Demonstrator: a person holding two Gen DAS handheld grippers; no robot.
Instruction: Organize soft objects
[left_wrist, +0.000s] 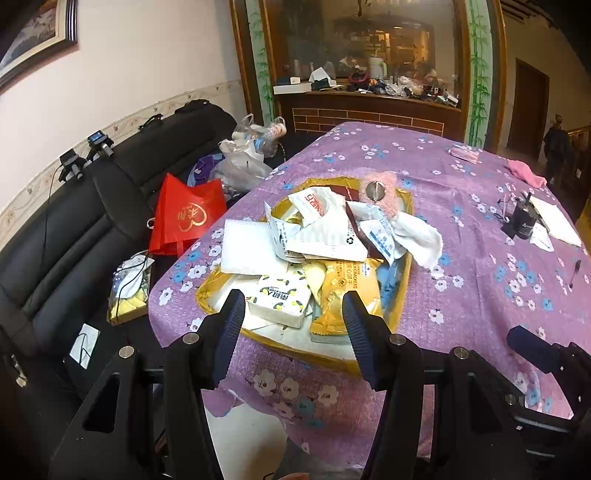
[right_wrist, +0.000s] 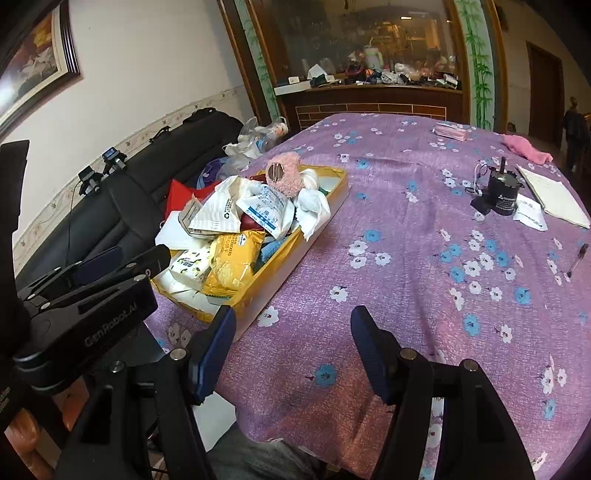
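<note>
A long yellow box (left_wrist: 404, 266) sits on a table with a purple flower cloth (right_wrist: 406, 258). The box is full of soft things, piled up high. At the near end lie a small tissue pack (left_wrist: 279, 297) with lemons on it and a yellow cracker bag (left_wrist: 343, 291). In the middle are white paper bags and a white cloth (left_wrist: 421, 236). At the far end sits a fluffy pink thing (left_wrist: 382, 192) with a round metal piece on it.

The left gripper (left_wrist: 293, 339) has its 2 fingers wide apart, with nothing between them. It hangs just in front of the near end of the box and tilts down toward it. The tissue pack and the cracker bag lie straight ahead of it, right between the lines of its fingers. The box's long side runs away from this gripper, so the near end comes first and the pink thing is farthest.

The right gripper (right_wrist: 293, 350) is also wide apart and holds nothing. It hangs over bare cloth. From it, the box lies off to the left and a bit ahead, and its left finger is near the box's closest corner.

So the left hand looks nearer to the pile. I think it would reach the tissue pack or the cracker bag first, by going forward and down.
</note>
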